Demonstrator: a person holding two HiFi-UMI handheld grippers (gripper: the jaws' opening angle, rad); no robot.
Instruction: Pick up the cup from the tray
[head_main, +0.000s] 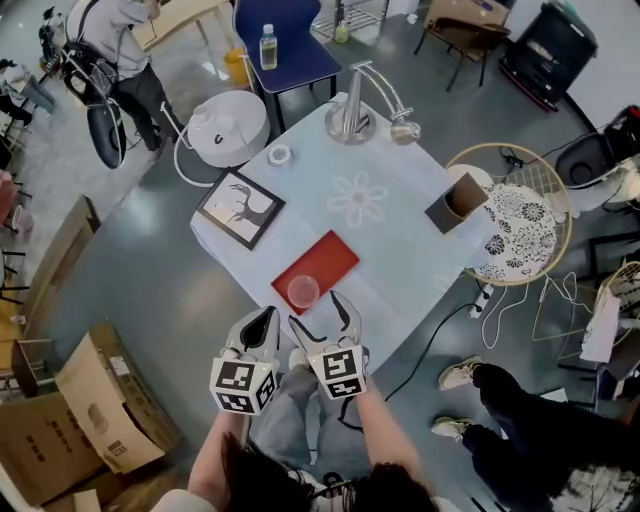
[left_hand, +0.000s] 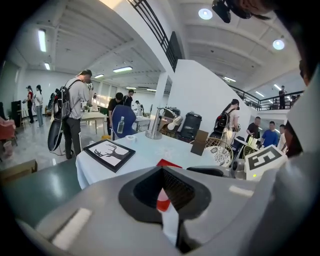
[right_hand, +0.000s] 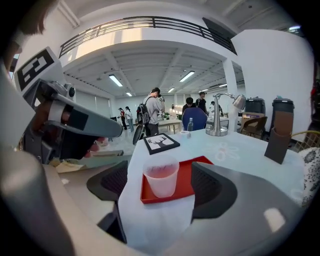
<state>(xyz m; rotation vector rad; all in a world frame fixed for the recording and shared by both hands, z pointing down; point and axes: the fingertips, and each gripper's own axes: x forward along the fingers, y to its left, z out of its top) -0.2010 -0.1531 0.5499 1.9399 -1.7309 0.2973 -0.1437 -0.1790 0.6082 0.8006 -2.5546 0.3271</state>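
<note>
The cup (right_hand: 161, 177) stands upright at the near corner of the red tray (right_hand: 184, 181), and it hasn't been touched yet. The right gripper (head_main: 320, 320) has its jaws spread wide with nothing pinched between them. Seen from that gripper's own camera the cup sits dead centre in the gap, though it looks to be just ahead of the pads, clear of both. Beside it the left gripper (head_main: 258, 328) has its jaws pressed together on nothing, leaving only a thin slit that shows a sliver of red tray. It seems to be along for the ride. The tray lies near the front edge of a table draped in a white cloth (head_main: 400, 250), with a framed deer picture (head_main: 240, 208) further back to the left. By my reckoning the job has barely started. The approach and the lining-up are about done. What's left is to push the open jaws forward around the cup, close them gently since it looks like thin, soft plastic, and lift it off the tray without tipping it.
</note>
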